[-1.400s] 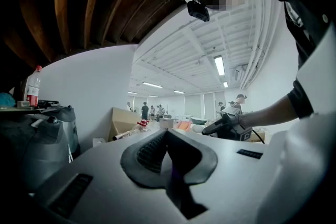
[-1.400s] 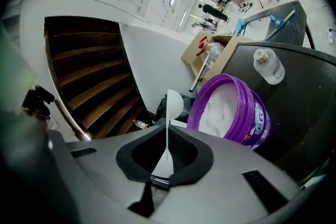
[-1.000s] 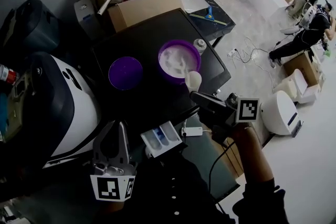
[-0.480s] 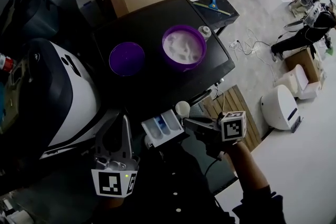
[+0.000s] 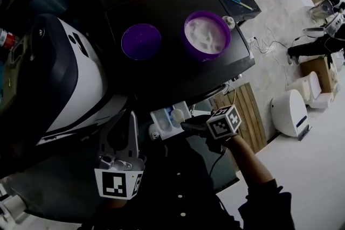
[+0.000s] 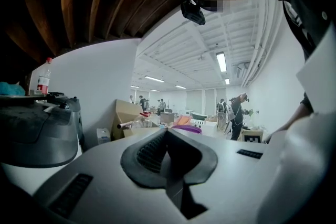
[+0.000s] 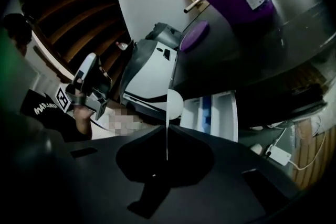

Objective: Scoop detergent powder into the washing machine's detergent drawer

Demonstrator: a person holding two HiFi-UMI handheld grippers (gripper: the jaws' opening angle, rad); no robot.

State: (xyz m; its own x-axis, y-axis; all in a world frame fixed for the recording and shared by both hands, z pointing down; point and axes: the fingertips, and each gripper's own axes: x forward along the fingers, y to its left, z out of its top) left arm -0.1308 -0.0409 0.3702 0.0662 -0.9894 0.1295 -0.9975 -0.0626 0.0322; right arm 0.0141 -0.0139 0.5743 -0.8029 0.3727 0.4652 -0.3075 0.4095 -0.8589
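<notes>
grips the thin handle of the white scoop [image 7: 173, 103] edge-on in the clenched right gripper [image 5: 185, 125], bowl poised over the pulled-out detergent drawer [image 5: 163, 121] at the front of the washing machine [image 5: 70, 78]. holds the left gripper [image 6: 167, 140] pinched together on nothing, beside the machine. locates the purple tub [image 5: 206, 35] and lid [image 5: 141, 41] well apart on the black table [image 5: 172, 75]. likely risks:
- tipping too fast, scattering powder past the drawer's narrow compartments onto the floor
- filling the wrong compartment
- letting the slim handle twist between the pads, dumping any load early
</notes>
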